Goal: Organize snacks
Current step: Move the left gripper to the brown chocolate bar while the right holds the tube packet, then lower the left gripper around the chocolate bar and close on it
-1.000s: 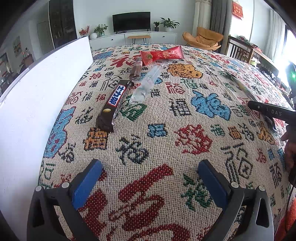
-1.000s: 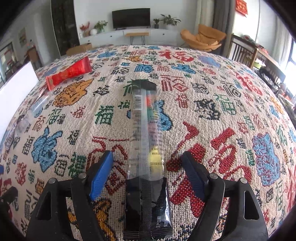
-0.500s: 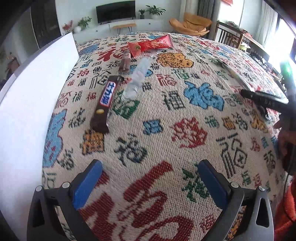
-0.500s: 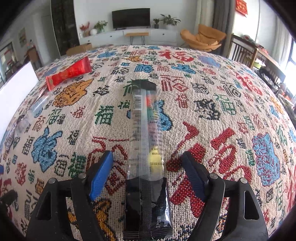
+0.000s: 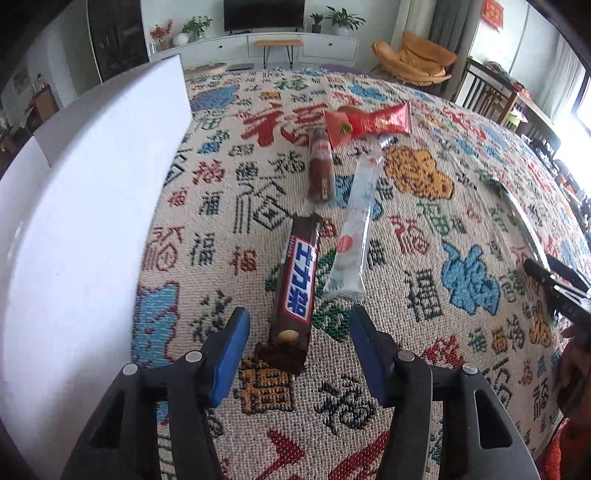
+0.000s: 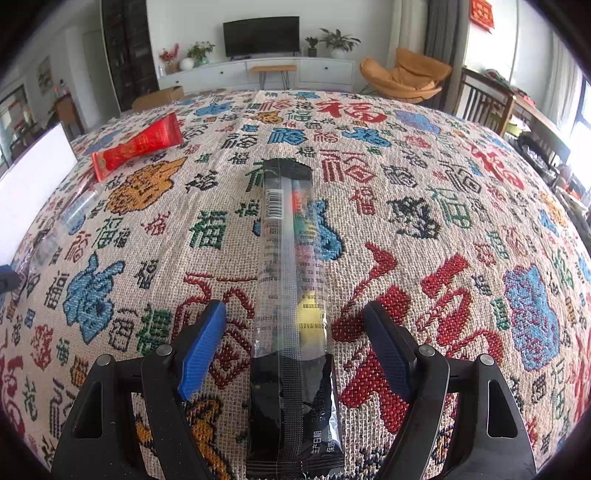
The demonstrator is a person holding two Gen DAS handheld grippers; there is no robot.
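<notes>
- Two views are given; in the left wrist view, the left hand-held gripper [image 5: 300,341] has been brought up to the brown foil-wrapped chocolate bar [image 5: 295,286] on the patterned woven bench cloth [image 5: 424,229], its jaws closing around the near end, no contact yet.
- In the right wrist view, nothing has changed: the right hand-held gripper [image 6: 295,341] is held wide astride the long clear-and-black plastic snack packet [image 6: 291,295], not pinched.

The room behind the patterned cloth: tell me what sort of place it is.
Most likely a home living room. A flat television sits above a long white sideboard with potted plants, and an orange lounge chair stands nearby. Wooden dining chairs at the right suggest a dining corner.
</notes>
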